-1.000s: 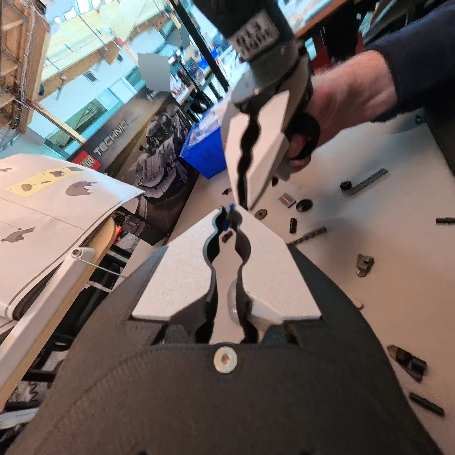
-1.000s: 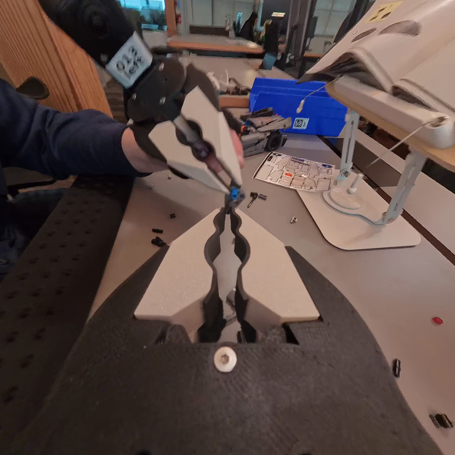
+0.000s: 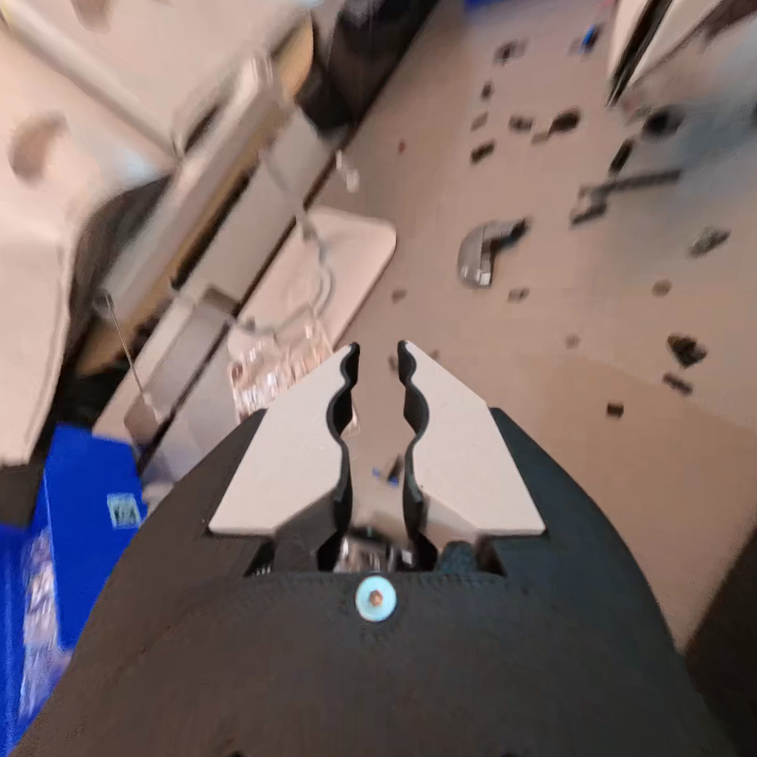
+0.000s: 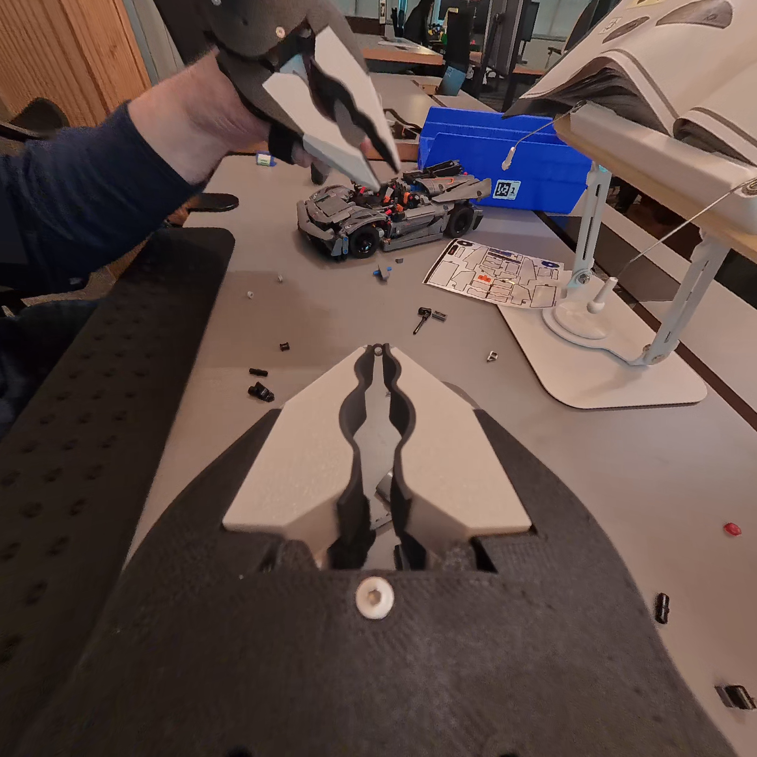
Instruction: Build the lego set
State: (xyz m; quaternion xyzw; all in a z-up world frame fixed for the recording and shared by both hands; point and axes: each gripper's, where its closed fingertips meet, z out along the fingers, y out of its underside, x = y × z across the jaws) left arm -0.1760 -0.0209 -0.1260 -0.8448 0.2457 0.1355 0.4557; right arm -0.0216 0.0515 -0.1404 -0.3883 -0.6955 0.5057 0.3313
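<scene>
One grey lego car (image 4: 389, 213) with black wheels and orange accents sits toward the surface's (image 4: 594, 471) far edge, before a labelled blue bin (image 4: 512, 164); left hand-held gripper (image 4: 383, 172) parted above it, right hand-held gripper (image 4: 377, 349) pinching a small grey piece (image 4: 377, 350)

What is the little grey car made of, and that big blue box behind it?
The car looks like hard plastic bricks: many small matt grey pieces clipped together, with black tyres, perhaps rubber. The blue box looks like moulded plastic too: one even colour, smooth, slightly shiny walls.

Left view motion-blurred, right sharp, fisheye-warped
</scene>
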